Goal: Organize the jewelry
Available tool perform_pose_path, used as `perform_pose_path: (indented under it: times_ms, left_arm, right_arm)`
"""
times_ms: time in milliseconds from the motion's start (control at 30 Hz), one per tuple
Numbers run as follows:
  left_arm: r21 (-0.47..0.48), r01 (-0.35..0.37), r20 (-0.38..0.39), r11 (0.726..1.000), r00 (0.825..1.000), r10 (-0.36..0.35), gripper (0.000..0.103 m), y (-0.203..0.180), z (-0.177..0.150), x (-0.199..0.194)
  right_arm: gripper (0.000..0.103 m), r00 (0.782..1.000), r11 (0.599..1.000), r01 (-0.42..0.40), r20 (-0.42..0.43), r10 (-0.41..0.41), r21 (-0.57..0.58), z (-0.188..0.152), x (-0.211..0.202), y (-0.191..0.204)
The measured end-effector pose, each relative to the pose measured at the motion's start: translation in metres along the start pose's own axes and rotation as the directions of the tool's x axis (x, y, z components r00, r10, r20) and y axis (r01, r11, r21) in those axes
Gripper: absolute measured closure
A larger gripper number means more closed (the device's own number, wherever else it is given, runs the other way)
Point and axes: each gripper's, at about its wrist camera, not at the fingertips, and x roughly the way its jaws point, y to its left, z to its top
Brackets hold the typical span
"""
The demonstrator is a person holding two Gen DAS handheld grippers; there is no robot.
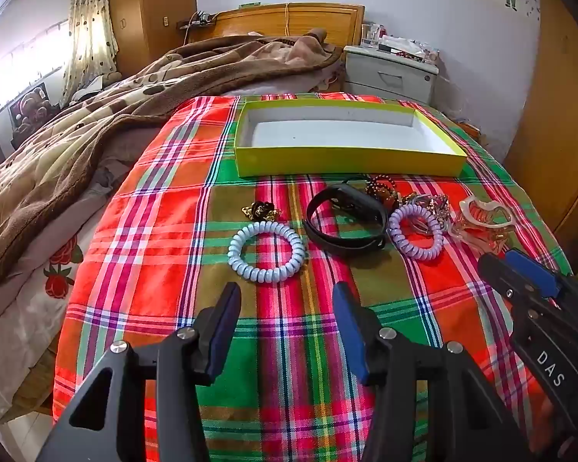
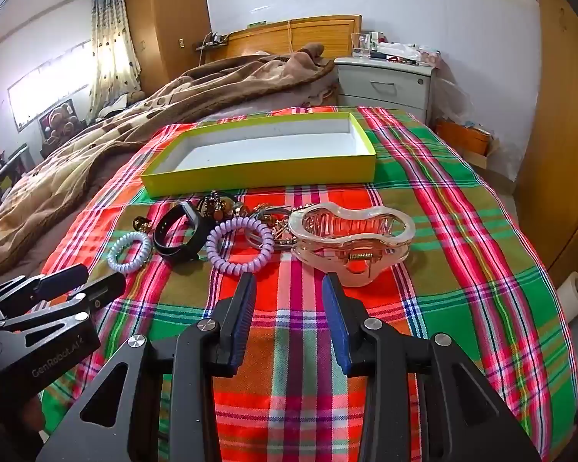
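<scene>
- Plaid cloth (image 1: 165, 231) covers the work area; all task items lie on it. Landmark for places: the yellow box (image 1: 350, 159).
- Yellow box: open, white inside, nothing in it. Judged the destination; no item moved in yet.
- Hair claw (image 2: 350, 238): clear pink, largest loose piece, in front of the box's right end. It lies just beyond the right gripper (image 2: 289, 288), so judged the first pick. Take it across the narrow waist, not the curved rim, or it may squirt out.
- Black band (image 1: 345, 219): coiled, in front of the box's middle, touching the purple coil tie (image 1: 416, 233) on its right.
- Pale blue coil tie (image 1: 266, 252): in front of the box's left half, nearest the left gripper (image 1: 287, 300). Pinch one side of the ring; it is springy.
- Small gold-and-black piece (image 1: 260, 210): between the blue tie and the box. The beaded tangle behind the purple tie cannot be sorted out by eye.
- Both grippers: jaws apart, nothing between them, angled down over the cloth.
- Risk: dragging cloth or neighbours; lift straight up.
</scene>
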Motion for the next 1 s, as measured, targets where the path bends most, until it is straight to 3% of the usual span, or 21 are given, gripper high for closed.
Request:
perform_pose_path:
  times_ms: [1000]
  left_arm:
    - [-0.025,0.016,-0.014,1.000,1.000,-0.016,0.052,0.0039,0.0008,-0.0005]
  right_arm:
    - [0.066,1.000,1.000,0.000,0.013,0.000,-0.011,-0.0010,0.0008,0.0030]
